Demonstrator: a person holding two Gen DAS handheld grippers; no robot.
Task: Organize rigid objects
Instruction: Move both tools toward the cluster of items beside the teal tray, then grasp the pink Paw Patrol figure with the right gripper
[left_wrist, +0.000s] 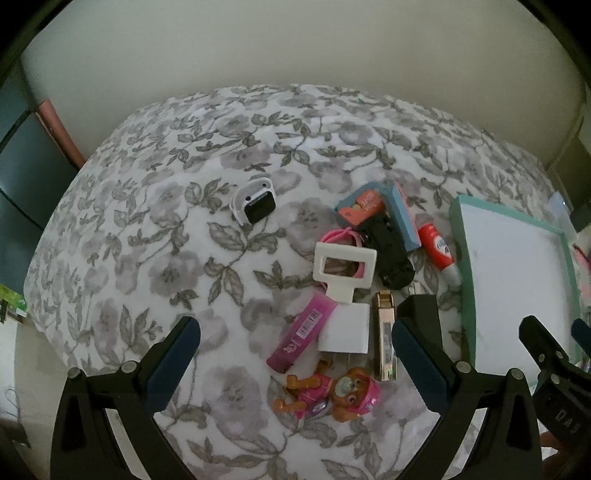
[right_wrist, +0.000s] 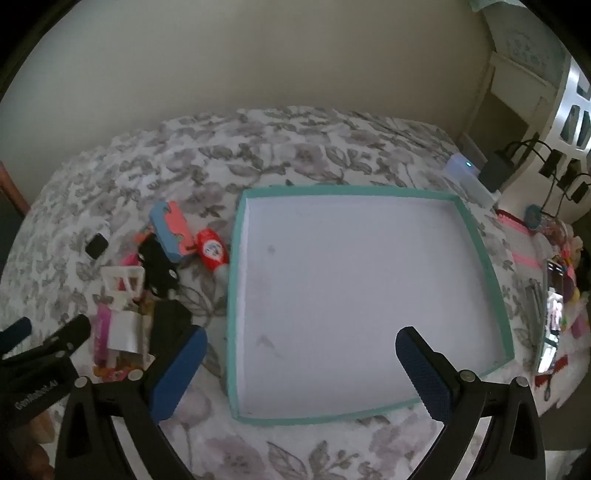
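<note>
Since the shallow teal-rimmed cardboard tray (right_wrist: 480, 254) with its white floor holds nothing, the sorting looks not yet begun. Every item lies in a loose heap on the floral-patterned bedspread (left_wrist: 155, 206), just left of the tray: a white plastic buckle-shaped piece (left_wrist: 341, 271), a white wall charger block (left_wrist: 345, 330), a magenta rectangular tube (left_wrist: 301, 330), a gold-coloured lighter-like stick (left_wrist: 384, 336), a pink-suited toy puppy figure (left_wrist: 332, 395), a red-and-white small bottle (left_wrist: 437, 247) nearest the tray's wall, a blue-and-coral flat case (left_wrist: 384, 208) and a black toy car (left_wrist: 391, 258). A white smartwatch (left_wrist: 255, 205) sits apart, farther left of the tray.

Left hand-held gripper (left_wrist: 295, 358) hovers tilted steeply down over the heap, jaws spread wide, pinching nothing. Right hand-held gripper (right_wrist: 301, 365) hangs likewise over the tray's near half, spread and empty.
</note>
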